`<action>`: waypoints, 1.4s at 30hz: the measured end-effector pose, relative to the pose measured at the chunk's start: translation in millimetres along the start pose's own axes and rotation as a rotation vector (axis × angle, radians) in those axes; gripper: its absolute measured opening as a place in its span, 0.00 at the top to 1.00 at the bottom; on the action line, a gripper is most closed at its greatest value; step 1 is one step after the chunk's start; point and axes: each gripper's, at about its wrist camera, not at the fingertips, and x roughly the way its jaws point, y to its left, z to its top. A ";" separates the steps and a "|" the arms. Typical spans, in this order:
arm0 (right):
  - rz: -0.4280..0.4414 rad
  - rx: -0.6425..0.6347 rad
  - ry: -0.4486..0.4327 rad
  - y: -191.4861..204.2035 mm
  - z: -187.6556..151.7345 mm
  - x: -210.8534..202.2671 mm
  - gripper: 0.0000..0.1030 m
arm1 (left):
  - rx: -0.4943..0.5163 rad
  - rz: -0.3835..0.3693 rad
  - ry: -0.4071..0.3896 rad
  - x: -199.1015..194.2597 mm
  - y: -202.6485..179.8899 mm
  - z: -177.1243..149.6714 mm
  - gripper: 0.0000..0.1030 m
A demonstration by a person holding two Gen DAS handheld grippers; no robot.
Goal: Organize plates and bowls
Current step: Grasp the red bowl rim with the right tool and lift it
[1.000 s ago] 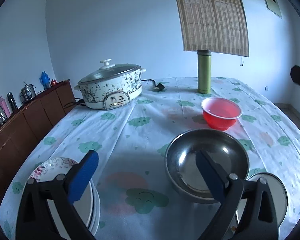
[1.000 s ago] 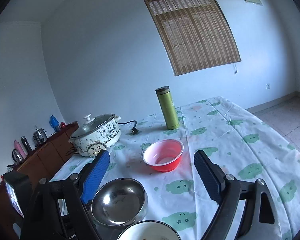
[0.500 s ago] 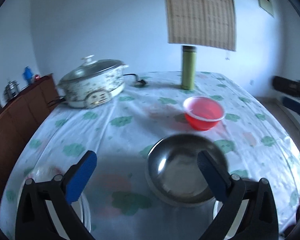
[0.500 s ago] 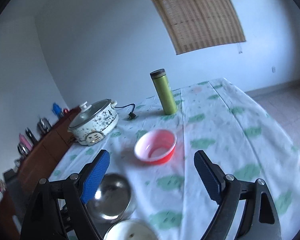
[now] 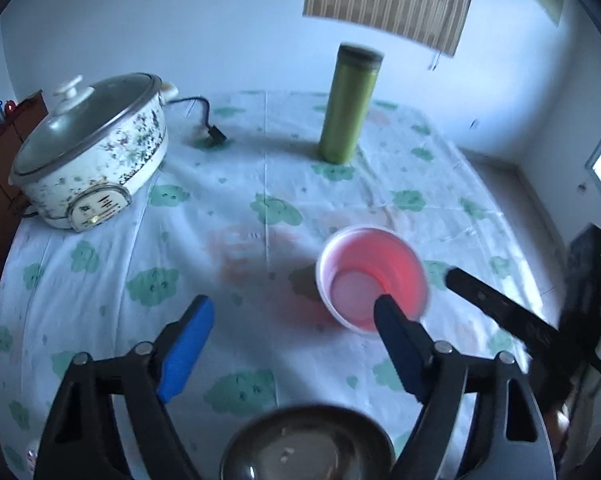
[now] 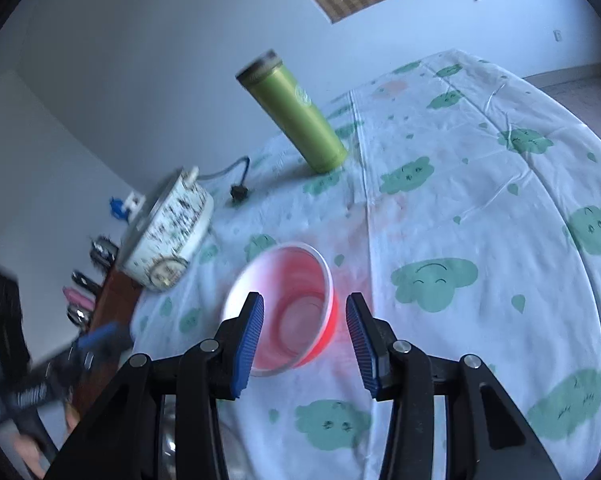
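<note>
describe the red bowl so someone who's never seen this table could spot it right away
Start at the table under its white cloth with green clouds, and find the tall green flask standing at the far end. Nearer the camera sits the red bowl, the only translucent red plastic thing there, unlike the steel bowl.

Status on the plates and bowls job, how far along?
Early. Nothing looks stacked yet: the red bowl sits alone on the tablecloth, the steel bowl separately nearer. In hand: nothing, though the right hand-held gripper, its jaws just closing, straddles the red bowl's rim. The left hand-held gripper is open. Left: grasping, nesting.
</note>
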 end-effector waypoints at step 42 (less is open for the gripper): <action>0.143 -0.030 0.109 38.5 -6.5 -11.7 0.91 | -0.062 -0.026 0.176 15.6 -5.5 -6.9 0.85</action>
